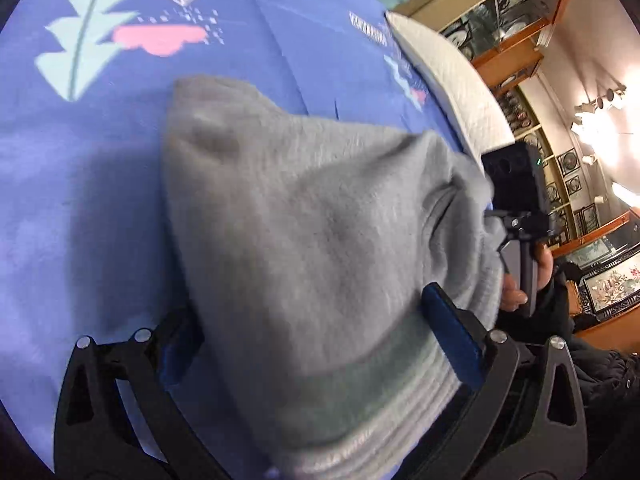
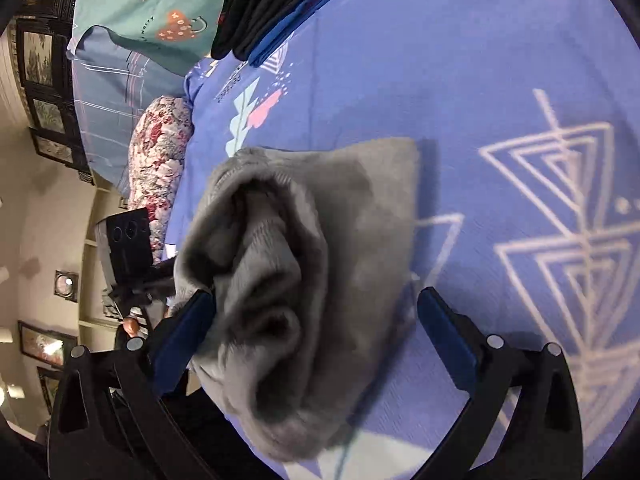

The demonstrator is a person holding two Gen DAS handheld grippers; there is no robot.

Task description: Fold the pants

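Note:
Grey fleece pants [image 1: 304,240] lie bunched on a blue patterned bedsheet [image 1: 80,160]. In the left wrist view the ribbed waistband lies between the wide-apart blue-padded fingers of my left gripper [image 1: 320,344], which is open. In the right wrist view the pants [image 2: 304,264] form a folded heap between the spread fingers of my right gripper [image 2: 316,328], also open. Its left pad [image 2: 184,332] touches the cloth's edge. The other gripper shows at each view's side.
A stack of folded dark and blue clothes [image 2: 276,4] lies at the far end of the bed. A floral pillow [image 2: 160,160] and a teal one [image 2: 152,0] sit at the bed's edge. A white mattress edge [image 1: 448,84] and wooden shelves [image 1: 516,52] are to the right.

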